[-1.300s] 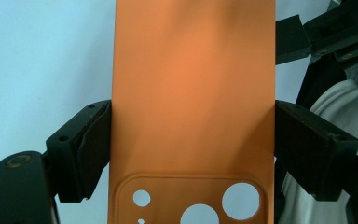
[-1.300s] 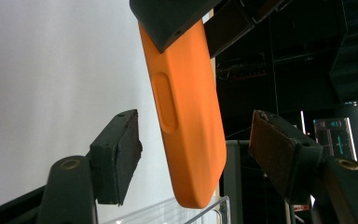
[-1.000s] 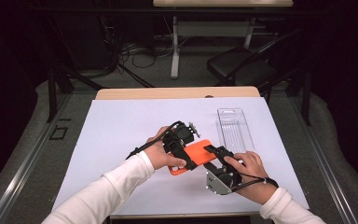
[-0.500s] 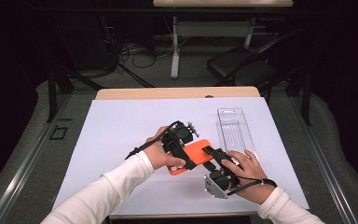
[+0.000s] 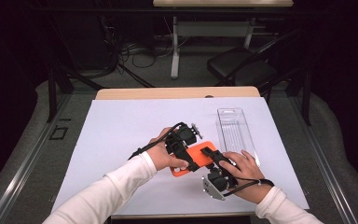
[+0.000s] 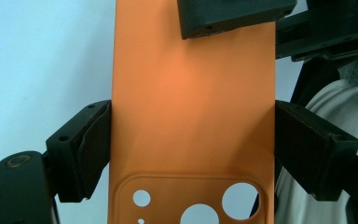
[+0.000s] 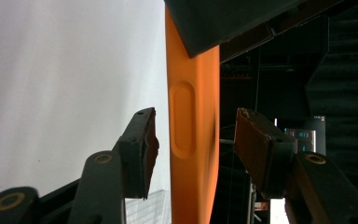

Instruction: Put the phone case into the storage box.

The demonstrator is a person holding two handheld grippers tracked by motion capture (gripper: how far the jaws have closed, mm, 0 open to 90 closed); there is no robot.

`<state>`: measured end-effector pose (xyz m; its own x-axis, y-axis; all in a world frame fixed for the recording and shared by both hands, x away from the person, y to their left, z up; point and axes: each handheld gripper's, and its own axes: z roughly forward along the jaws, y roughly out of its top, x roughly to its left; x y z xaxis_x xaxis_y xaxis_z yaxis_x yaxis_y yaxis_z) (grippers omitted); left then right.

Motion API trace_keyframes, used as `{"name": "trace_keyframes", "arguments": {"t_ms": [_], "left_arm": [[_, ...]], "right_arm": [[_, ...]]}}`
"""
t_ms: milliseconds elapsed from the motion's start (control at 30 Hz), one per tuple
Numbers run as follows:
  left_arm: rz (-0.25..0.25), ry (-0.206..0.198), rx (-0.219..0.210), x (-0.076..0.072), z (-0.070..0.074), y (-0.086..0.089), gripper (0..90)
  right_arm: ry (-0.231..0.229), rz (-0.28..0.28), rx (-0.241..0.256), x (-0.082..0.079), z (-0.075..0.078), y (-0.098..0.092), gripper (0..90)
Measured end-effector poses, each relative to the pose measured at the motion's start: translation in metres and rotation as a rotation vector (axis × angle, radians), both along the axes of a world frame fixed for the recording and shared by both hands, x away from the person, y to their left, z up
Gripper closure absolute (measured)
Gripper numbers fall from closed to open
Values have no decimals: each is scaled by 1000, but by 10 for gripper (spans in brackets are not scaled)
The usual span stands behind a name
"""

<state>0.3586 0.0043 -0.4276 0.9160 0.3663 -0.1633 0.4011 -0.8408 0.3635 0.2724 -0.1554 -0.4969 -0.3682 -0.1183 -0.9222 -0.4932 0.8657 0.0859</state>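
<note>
Phone case (image 5: 196, 157) sits near the front middle of the tabletop (image 5: 121, 135), held above the sheet covering it. Left tongs (image 5: 186, 156) at the case's left end, one jaw against each long side edge (image 6: 193, 93). Right tongs (image 5: 213, 155) at its right end, jaws straddling the case edge (image 7: 191, 121), gaps on both sides. Tray (image 5: 235, 133) lies on the tabletop right of and behind the case, long axis running front to back, right hand (image 5: 242, 168) just in front of it. Chair (image 5: 242, 70) on the floor behind the tabletop, right side.
</note>
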Motion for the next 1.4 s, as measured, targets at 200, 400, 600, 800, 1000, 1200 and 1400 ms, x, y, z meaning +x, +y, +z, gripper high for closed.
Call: {"name": "trace_keyframes", "arguments": {"t_ms": [200,400,600,800,1000,1200,1400], "left_arm": [[-6,3,-3,-2,1,-2,160],[-14,8,-5,-3,1,-4,160],[-18,9,-9,-3,1,-5,160],[-20,8,-7,-4,2,-5,160],[-17,13,-6,-3,1,-5,160],[-19,16,-4,-3,0,-5,160],[-21,18,-6,-3,1,-5,160]], "right_arm": [[-15,-1,-2,2,-2,0,500],[-33,9,-18,3,-3,0,523],[-42,17,-21,4,-5,1,541],[-52,20,-21,3,-5,3,572],[-49,16,-24,3,-5,4,606],[-59,17,-30,3,-6,4,625],[-61,26,-26,5,-6,4,651]]}}
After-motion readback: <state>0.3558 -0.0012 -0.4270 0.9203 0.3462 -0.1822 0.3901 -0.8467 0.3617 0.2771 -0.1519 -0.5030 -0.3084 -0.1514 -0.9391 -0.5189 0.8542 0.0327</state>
